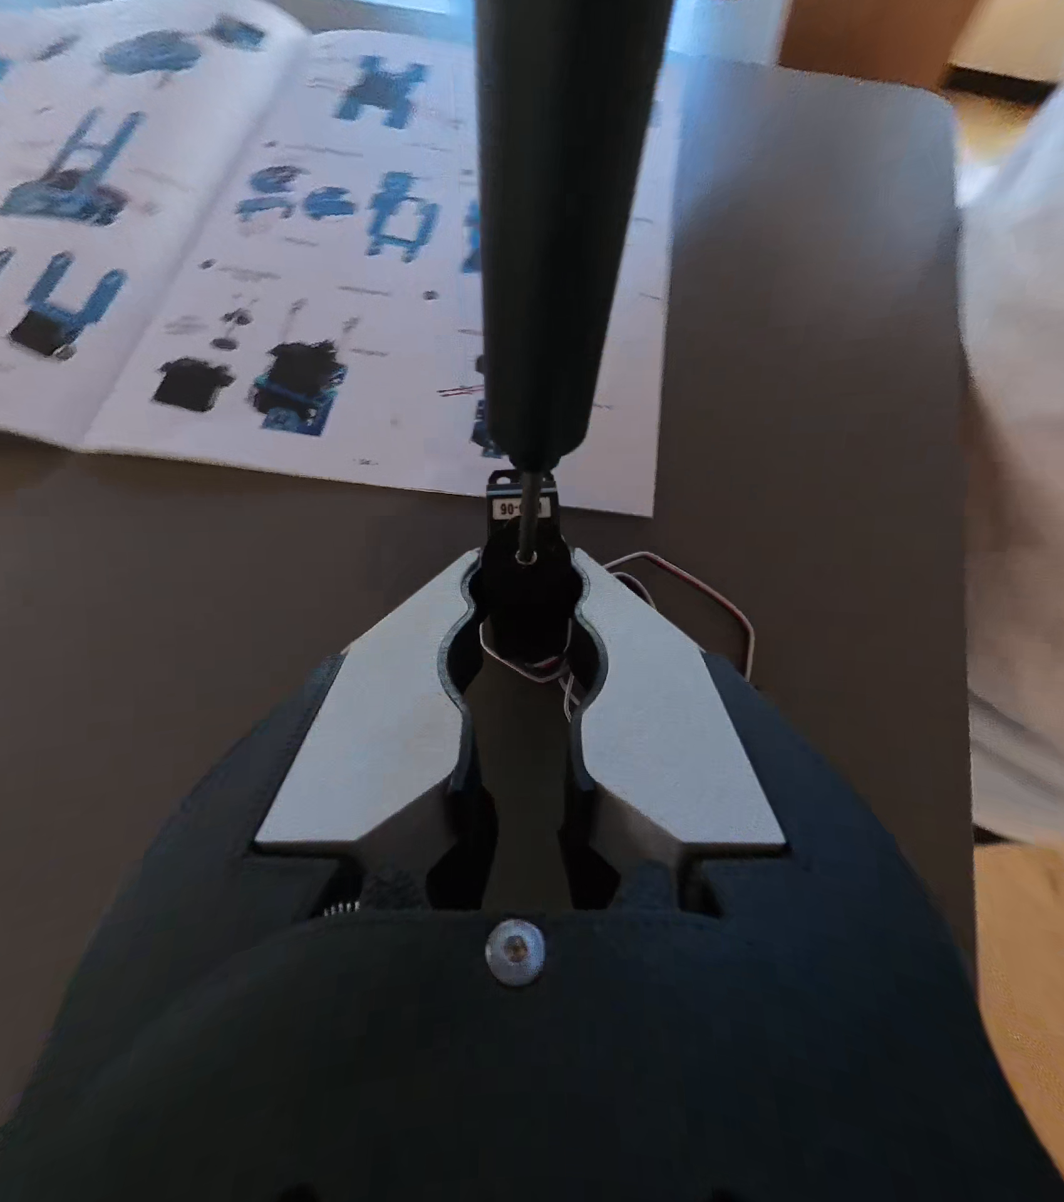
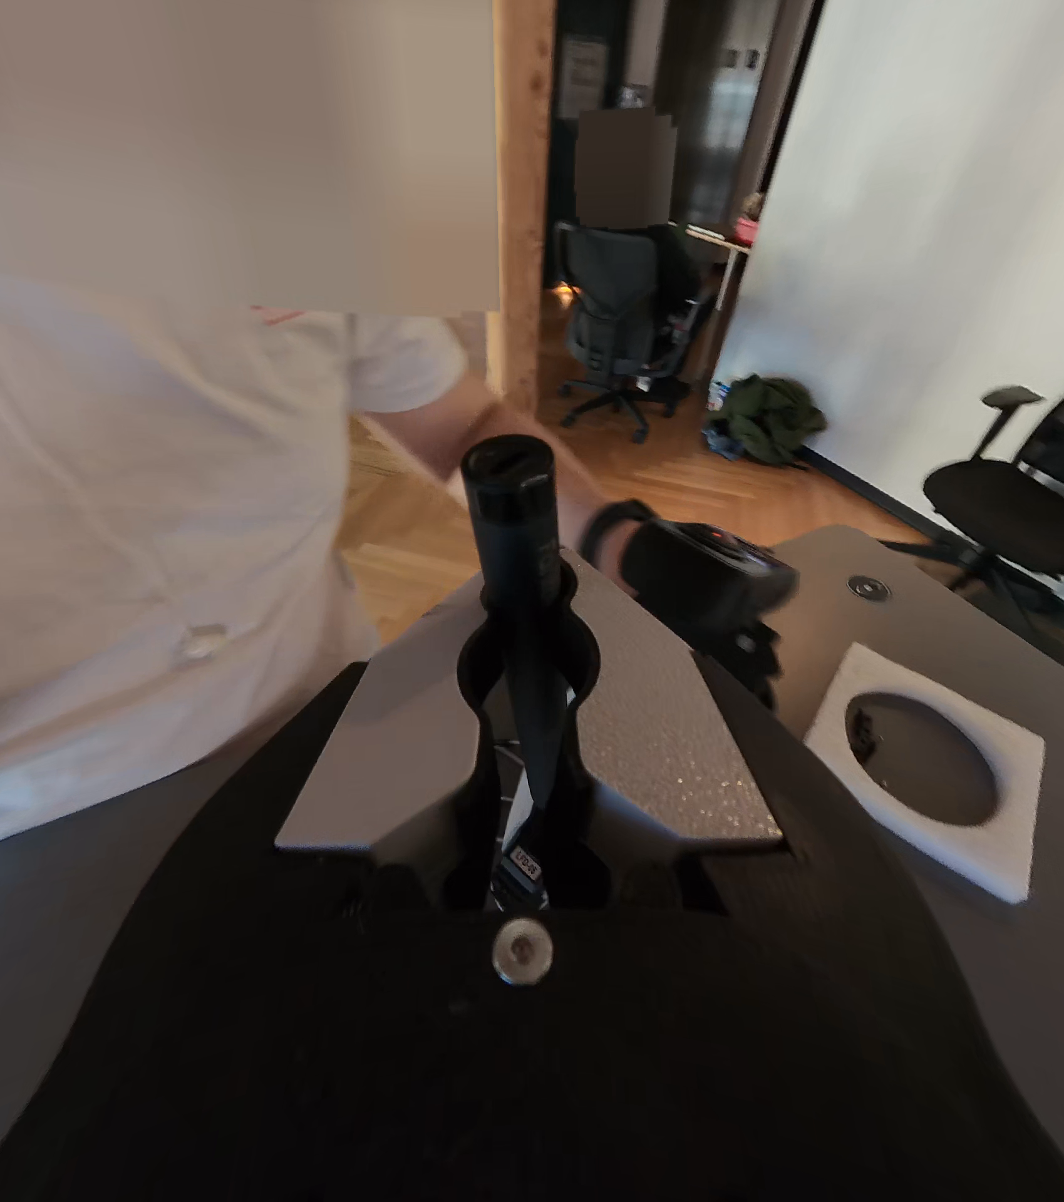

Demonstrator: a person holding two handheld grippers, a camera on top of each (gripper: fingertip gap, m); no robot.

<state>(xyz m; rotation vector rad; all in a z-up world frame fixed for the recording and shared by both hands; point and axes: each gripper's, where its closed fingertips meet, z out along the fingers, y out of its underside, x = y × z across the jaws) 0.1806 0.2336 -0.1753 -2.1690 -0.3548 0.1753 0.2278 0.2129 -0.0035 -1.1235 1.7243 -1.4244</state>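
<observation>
Left gripper [image 1: 519, 585] level over grey worktop [image 1: 191, 618], pointing twd far edge; jaws pinching small black servo motor [image 1: 519, 605] at tips, its red/white wires [image 1: 698, 585] trailing off to right side. Screwdriver [image 1: 555, 227], dark handle, coming down from above at steep tilt, thin shaft tip seated in screw hole on servo top. Open instruction booklet [image 1: 191, 260] flat on worktop beyond tips, w/ blue part drawings, spread from far-left corner to near centre. White shirt of person [image 1: 1049, 455] off worktop's right edge.

Right gripper [image 2: 526, 605] held above worktop [image 2: 971, 618], aimed twd person's torso; jaws clamped on screwdriver [image 2: 509, 514] handle near tips, butt end poking up past them, shaft running back down between fingers [image 2: 666, 735] twd labelled servo [image 2: 519, 875] seen in the gap. Left gripper [image 2: 705, 579] partly visible just beyond, dark body only. White foam block w/ round cut-out [image 2: 1030, 813] on worktop at right. Office chairs [image 2: 613, 312] on wood floor [image 2: 711, 481] behind.
</observation>
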